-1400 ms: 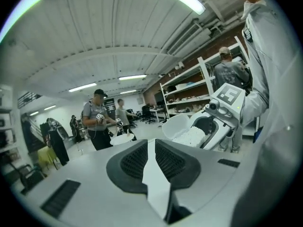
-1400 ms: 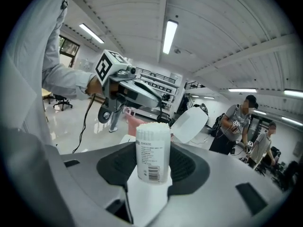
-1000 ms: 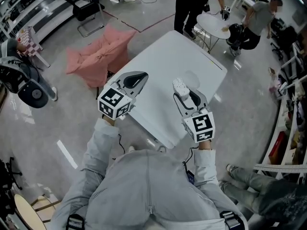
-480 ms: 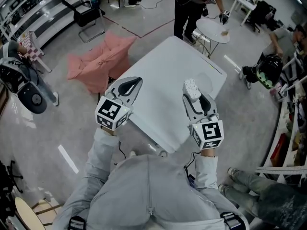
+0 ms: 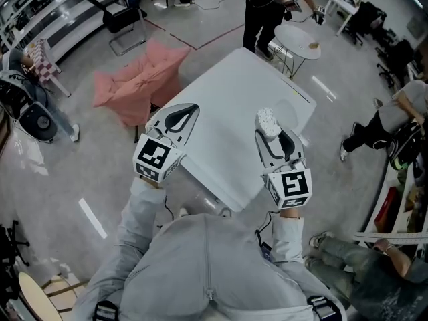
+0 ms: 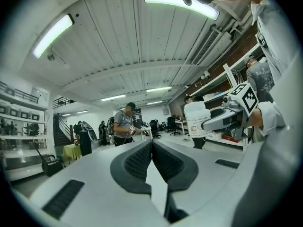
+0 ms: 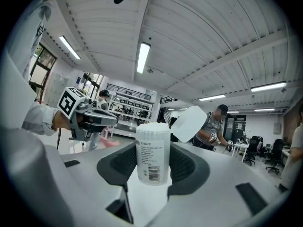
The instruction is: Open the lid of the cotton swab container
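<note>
My right gripper (image 5: 269, 131) is shut on the cotton swab container (image 5: 267, 120), a white labelled cylinder held upright above the white table (image 5: 234, 85). In the right gripper view the container (image 7: 153, 152) stands between the dark pads with its swab tips exposed. Its round lid (image 7: 188, 123) hangs tilted open at the upper right. My left gripper (image 5: 180, 117) is shut with nothing in it, off to the left of the container. In the left gripper view the jaws (image 6: 152, 148) meet, and the container (image 6: 196, 119) shows to the right.
A pink fabric seat (image 5: 137, 79) sits on the floor left of the table. Beyond the table's far corner are a small round white table (image 5: 297, 40) and a standing person (image 5: 267, 5). A black chair (image 5: 120, 19) stands far left, and shelving lines the right edge.
Both grippers have lifted slightly, and the right one has shifted right with the container; since half a second ago they have hardly moved. A person at the right has walked on.
</note>
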`<control>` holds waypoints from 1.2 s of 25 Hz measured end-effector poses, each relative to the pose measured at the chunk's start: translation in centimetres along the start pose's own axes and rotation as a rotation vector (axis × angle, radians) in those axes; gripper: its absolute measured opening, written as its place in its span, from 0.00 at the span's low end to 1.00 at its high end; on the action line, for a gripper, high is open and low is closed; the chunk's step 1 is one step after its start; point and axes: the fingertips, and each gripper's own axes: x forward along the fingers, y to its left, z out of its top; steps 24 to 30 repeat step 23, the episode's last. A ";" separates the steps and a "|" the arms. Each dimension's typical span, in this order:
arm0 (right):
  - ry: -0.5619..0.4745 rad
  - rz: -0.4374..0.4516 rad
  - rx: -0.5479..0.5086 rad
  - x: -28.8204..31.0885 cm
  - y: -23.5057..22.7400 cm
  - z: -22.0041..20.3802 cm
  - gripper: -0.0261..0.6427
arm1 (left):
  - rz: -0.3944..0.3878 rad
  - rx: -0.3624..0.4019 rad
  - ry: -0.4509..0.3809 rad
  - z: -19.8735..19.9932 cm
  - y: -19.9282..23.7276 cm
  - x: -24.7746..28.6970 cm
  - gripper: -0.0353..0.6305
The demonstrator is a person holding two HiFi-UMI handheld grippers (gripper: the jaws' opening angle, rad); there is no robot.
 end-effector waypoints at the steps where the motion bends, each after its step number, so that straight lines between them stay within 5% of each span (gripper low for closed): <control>1: 0.000 0.000 -0.001 0.1 0.1 -0.1 0.36 | -0.001 0.006 0.002 -0.1 0.0 0.0 0.09; 30: -0.023 -0.002 0.002 0.6 -0.3 0.1 0.36 | -0.017 0.027 0.015 -0.1 -0.1 0.7 0.09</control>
